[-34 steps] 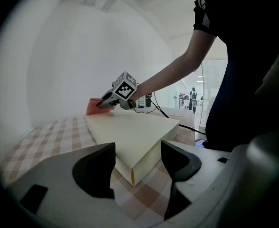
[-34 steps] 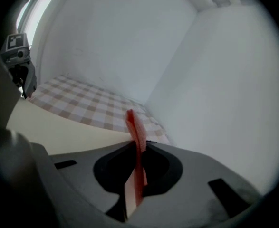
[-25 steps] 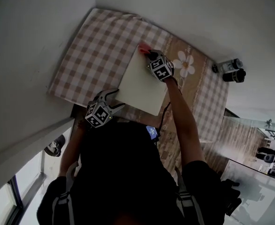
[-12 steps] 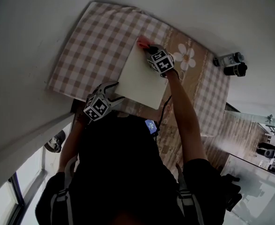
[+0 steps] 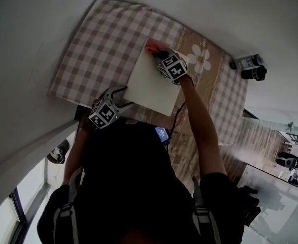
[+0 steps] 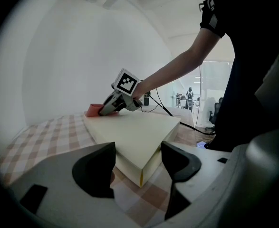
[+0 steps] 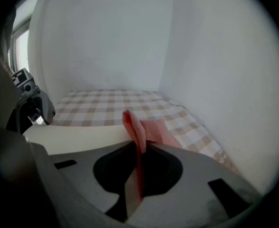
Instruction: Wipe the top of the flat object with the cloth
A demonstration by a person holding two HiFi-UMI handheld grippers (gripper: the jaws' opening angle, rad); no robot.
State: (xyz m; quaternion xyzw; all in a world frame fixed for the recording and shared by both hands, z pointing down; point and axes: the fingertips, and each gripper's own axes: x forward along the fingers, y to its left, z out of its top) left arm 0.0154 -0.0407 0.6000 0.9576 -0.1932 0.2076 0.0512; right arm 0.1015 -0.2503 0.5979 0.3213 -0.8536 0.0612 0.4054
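Note:
A cream flat slab (image 5: pixel 151 80) lies on the checked tablecloth (image 5: pixel 103 44). My right gripper (image 5: pixel 161 55) is shut on a pink cloth (image 5: pixel 152 47) and presses it on the slab's far corner. In the right gripper view the pink cloth (image 7: pixel 141 129) stands pinched between the jaws over the slab (image 7: pixel 77 132). My left gripper (image 5: pixel 122 98) stands open at the slab's near corner, nothing between its fingers. The left gripper view shows the slab (image 6: pixel 129 134), the right gripper (image 6: pixel 101 112) and the cloth (image 6: pixel 92 110) at the far end.
The table stands in a corner with white walls on two sides. Two dark cans (image 5: pixel 249 67) sit at the table's right edge. A flower print (image 5: pixel 199 57) marks the cloth beside the slab. A cable (image 5: pixel 176 113) runs off the near edge.
My right gripper has slid the pink cloth a little along the slab's far edge towards the corner. The left gripper has barely moved.

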